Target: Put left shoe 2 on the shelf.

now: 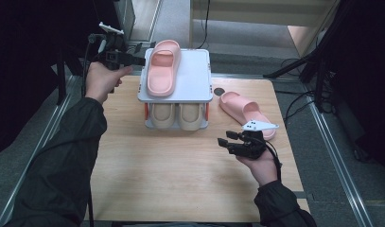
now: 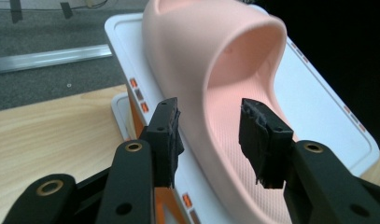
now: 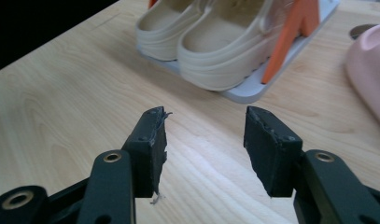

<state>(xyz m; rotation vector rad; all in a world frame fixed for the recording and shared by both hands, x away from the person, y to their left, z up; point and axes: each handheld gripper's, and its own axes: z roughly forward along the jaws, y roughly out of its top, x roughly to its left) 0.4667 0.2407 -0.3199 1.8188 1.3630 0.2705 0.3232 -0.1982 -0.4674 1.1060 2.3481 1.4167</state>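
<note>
A pink slide sandal (image 1: pixel 162 68) lay on the left half of the white top shelf (image 1: pixel 192 78) of a small two-tier shoe rack standing at the far edge of the tabletop (image 1: pixel 180 170), its toe towards the far rim. It was soft, matte and thick-soled, with a broad arched strap and a ribbed footbed. The left gripper (image 1: pixel 133 59) sat at the shelf's far left corner, jaws parted and nothing pinched; in the left gripper view its pads (image 2: pixel 169 135) stood either side of the sandal's near rim without pressing it. The right gripper (image 1: pixel 224 140) hovered over the tabletop's right half, jaws wide and empty. A second pink sandal (image 1: pixel 247 112) lay near the right edge, and beige clogs (image 1: pixel 176 116) filled the lower shelf.
</note>
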